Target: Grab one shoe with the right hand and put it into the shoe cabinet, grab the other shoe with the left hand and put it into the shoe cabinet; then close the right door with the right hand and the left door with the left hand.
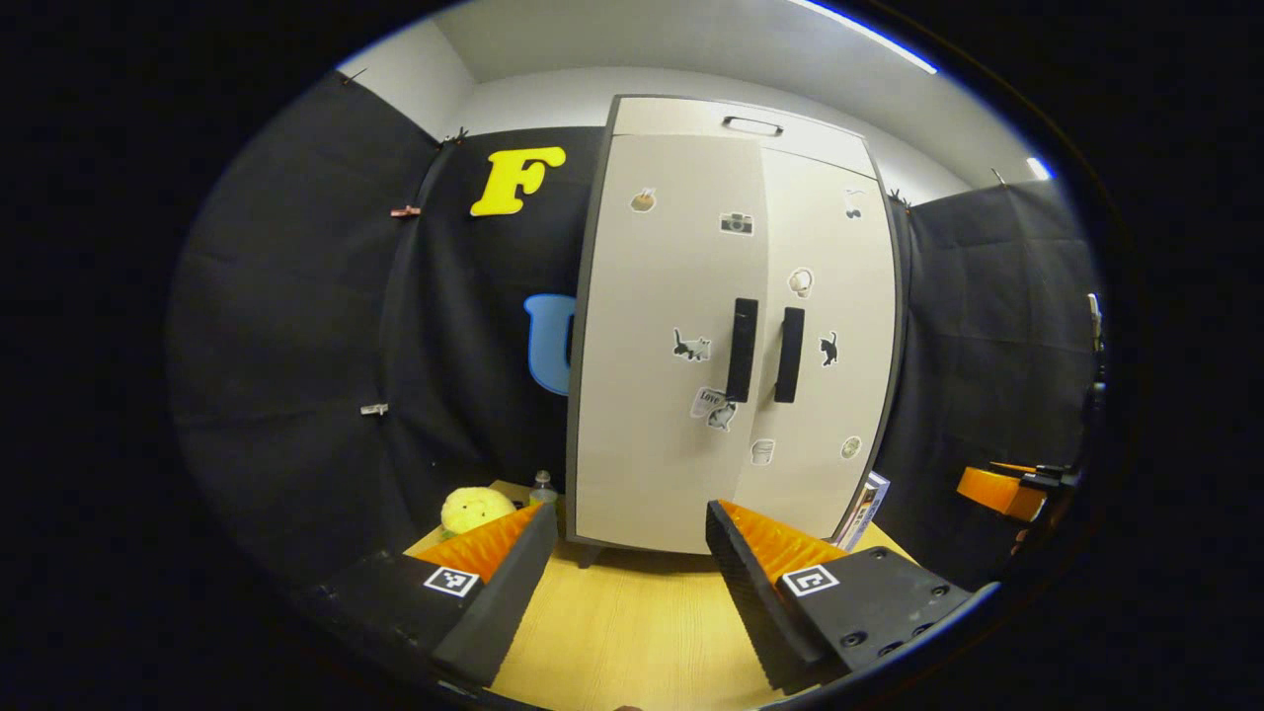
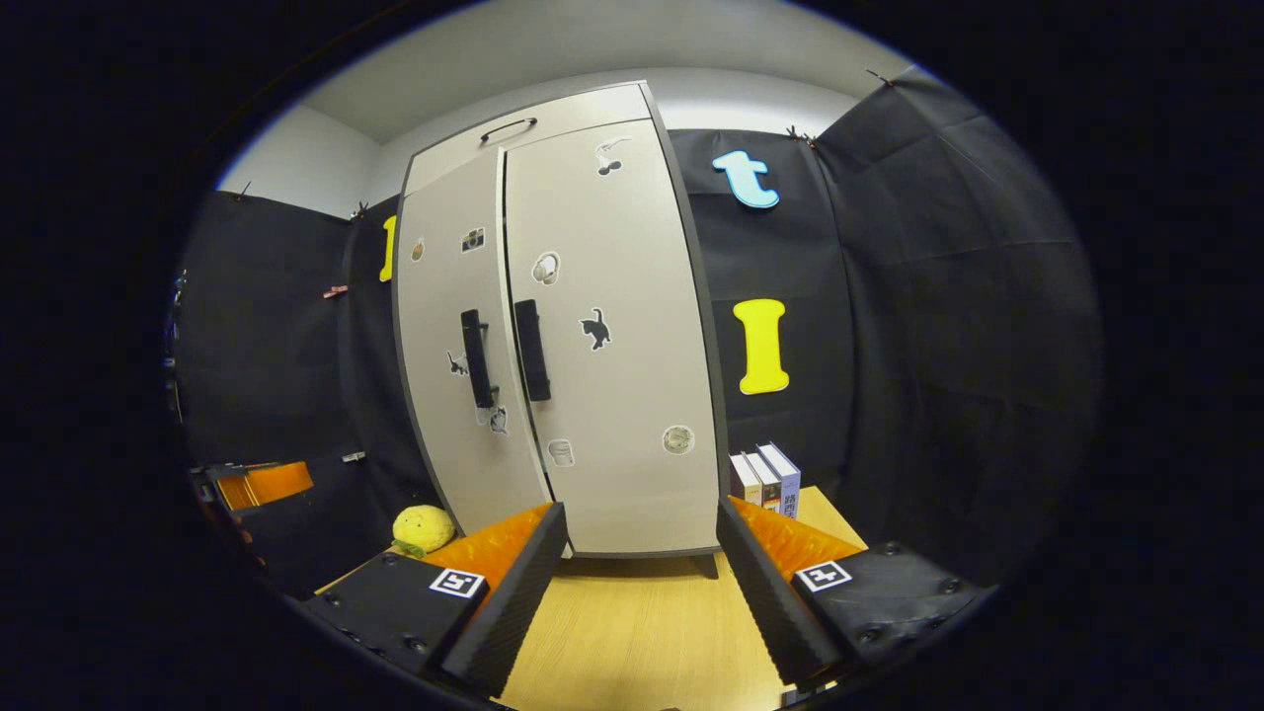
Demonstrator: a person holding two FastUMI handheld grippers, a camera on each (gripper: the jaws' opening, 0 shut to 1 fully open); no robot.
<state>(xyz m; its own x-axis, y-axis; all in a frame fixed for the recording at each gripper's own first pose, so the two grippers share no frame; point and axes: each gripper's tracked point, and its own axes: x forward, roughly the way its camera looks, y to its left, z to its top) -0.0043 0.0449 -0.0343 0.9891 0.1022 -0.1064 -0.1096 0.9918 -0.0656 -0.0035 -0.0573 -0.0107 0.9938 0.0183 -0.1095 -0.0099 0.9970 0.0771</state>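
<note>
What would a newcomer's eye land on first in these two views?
The tall pale shoe cabinet at centre, both doors shut, black handles side by side and small stickers scattered over it. A yellow plush toy sits at its left foot, books at its right. Each open tool frames bare wooden tabletop.

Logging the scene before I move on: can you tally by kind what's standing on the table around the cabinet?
Cabinet: 1
Books: 3
Yellow plush toy: 1
Bottle: 1
Total: 6
</note>
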